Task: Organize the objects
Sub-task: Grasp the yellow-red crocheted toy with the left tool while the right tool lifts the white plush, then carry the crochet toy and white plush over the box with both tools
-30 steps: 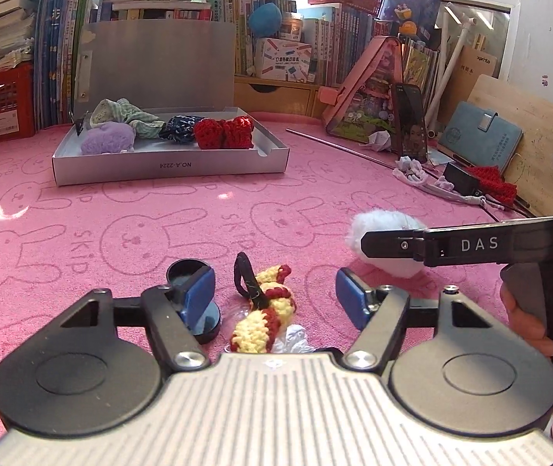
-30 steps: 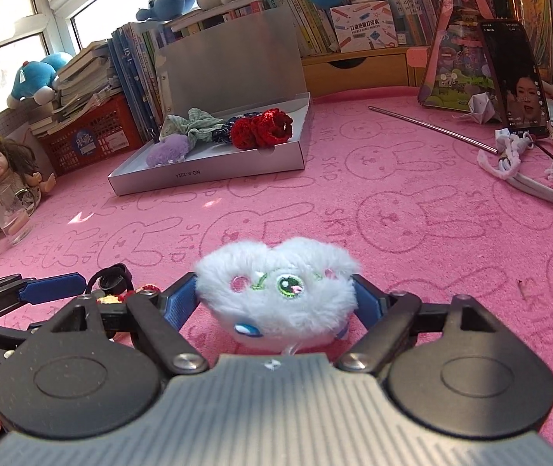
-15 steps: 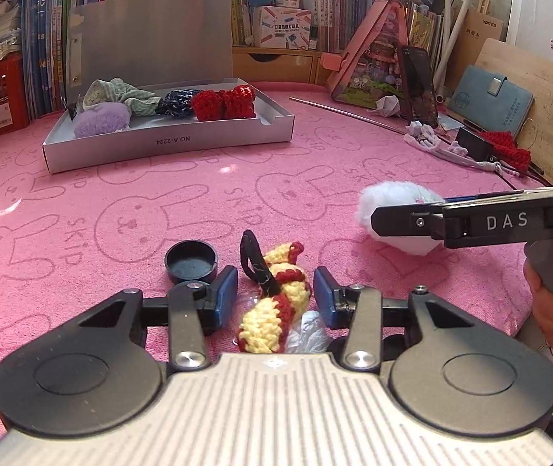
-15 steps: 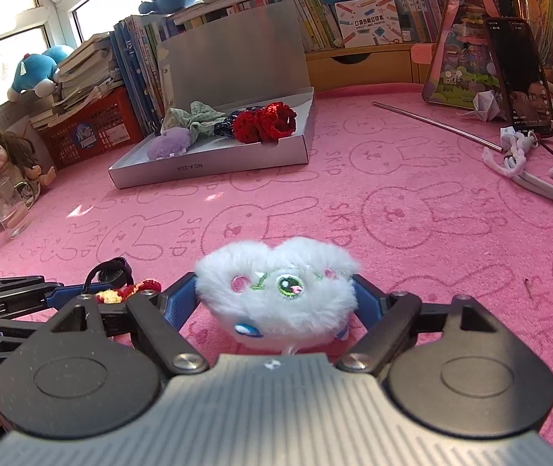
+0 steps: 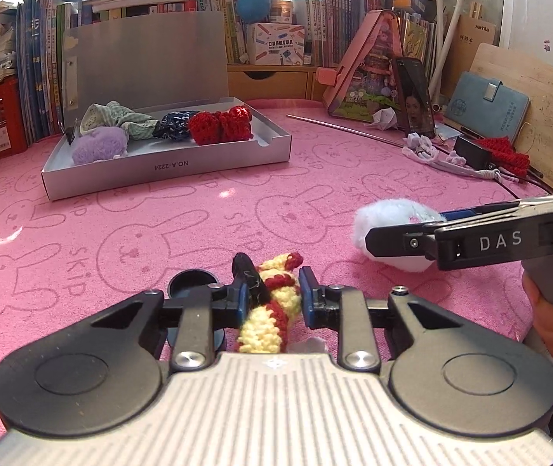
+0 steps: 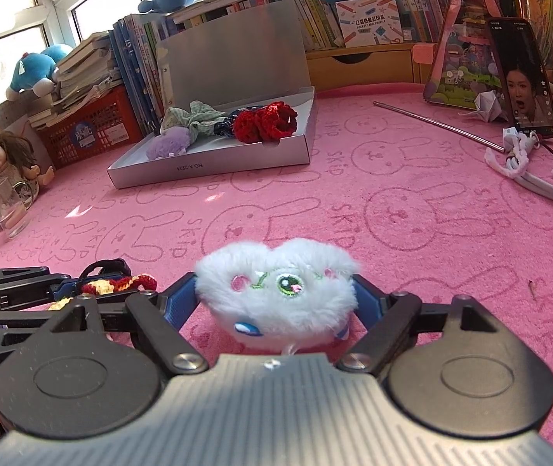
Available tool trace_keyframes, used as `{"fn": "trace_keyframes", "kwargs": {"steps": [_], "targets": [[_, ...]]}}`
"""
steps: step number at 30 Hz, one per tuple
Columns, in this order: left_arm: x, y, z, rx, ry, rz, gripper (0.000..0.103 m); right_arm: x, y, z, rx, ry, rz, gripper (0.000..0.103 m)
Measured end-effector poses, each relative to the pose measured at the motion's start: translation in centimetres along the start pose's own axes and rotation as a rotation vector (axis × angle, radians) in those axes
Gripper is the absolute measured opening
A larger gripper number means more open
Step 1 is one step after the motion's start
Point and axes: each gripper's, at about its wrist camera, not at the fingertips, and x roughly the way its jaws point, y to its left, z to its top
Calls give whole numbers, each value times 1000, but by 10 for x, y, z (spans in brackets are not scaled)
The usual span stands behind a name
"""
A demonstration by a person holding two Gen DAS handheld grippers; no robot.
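My left gripper is shut on a yellow and red crocheted piece with a black loop, just above the pink mat. My right gripper is shut on a white fluffy plush with an embroidered green eye. The plush also shows in the left wrist view, to the right of my left gripper. The crocheted piece shows in the right wrist view at the lower left. An open grey box at the back left holds a purple puff, green cloth, dark blue cloth and red crochet.
A black round lid lies on the mat just left of my left gripper. A phone, a metal rod and white cords are at the right. A doll and a glass stand at the far left. Books line the back.
My left gripper has closed from wide open onto the crocheted piece. The right gripper has kept its hold on the white plush and shifted only slightly.
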Motion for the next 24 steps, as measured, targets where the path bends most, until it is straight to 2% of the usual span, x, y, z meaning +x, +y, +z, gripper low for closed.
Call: {"fn": "trace_keyframes", "kwargs": {"steps": [5, 17, 24], "targets": [[-4, 10, 10, -28, -27, 16, 30, -1, 4, 3, -14, -11, 9, 83], [-8, 47, 35, -89, -75, 107, 30, 1, 11, 17, -43, -44, 15, 82], [-2, 67, 49, -111, -91, 139, 30, 9, 11, 34, -41, -66, 11, 82]]}}
